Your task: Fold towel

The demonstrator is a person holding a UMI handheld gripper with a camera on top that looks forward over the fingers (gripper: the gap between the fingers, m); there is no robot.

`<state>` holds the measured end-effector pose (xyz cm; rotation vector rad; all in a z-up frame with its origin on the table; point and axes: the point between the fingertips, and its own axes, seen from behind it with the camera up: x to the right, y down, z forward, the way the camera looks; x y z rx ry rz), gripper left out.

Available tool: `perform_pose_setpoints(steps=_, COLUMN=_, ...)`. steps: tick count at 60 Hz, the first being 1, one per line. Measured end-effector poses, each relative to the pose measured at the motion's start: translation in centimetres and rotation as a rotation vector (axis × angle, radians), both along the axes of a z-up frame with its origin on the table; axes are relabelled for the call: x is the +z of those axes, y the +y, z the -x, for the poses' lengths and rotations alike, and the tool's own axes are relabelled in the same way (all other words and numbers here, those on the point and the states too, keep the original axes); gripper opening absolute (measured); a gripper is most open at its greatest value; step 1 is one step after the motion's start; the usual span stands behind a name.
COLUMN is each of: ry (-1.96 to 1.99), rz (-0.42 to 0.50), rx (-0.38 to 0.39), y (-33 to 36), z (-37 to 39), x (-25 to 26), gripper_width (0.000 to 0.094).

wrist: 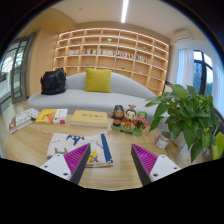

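Single wide-angle view, mounted on the gripper (111,163) and directed forward along its two fingers (68,161), whose tips enter from the bottom. Held above a wooden table (30,142), pitched slightly down, facing across the room. Nearest: the tabletop just ahead of the fingers, with a towel (98,146) lying flat between and beyond them. Farther off, in order: a potted plant (188,115) beside the right finger, a white sofa (130,92) past the table, wall shelves (112,50) at the far end. No second view; no overlap.
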<state>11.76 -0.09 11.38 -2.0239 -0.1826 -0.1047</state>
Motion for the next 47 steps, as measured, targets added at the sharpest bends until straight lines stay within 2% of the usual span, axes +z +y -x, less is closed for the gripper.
perform_pose_setpoints(steps=27, ry=0.072, rz=0.014, rx=0.063, y=-18.4, z=3.6, x=6.4, gripper_width=0.0848)
perform_pose_setpoints(steps=36, ry=0.094, rz=-0.016, rx=0.081, y=-22.6, z=4.4, x=8.2, gripper_width=0.0847)
perform_pose_setpoints(steps=47, ry=0.125, rz=0.003, rx=0.096, y=-26.0, z=4.7, x=8.8, gripper_width=0.0849)
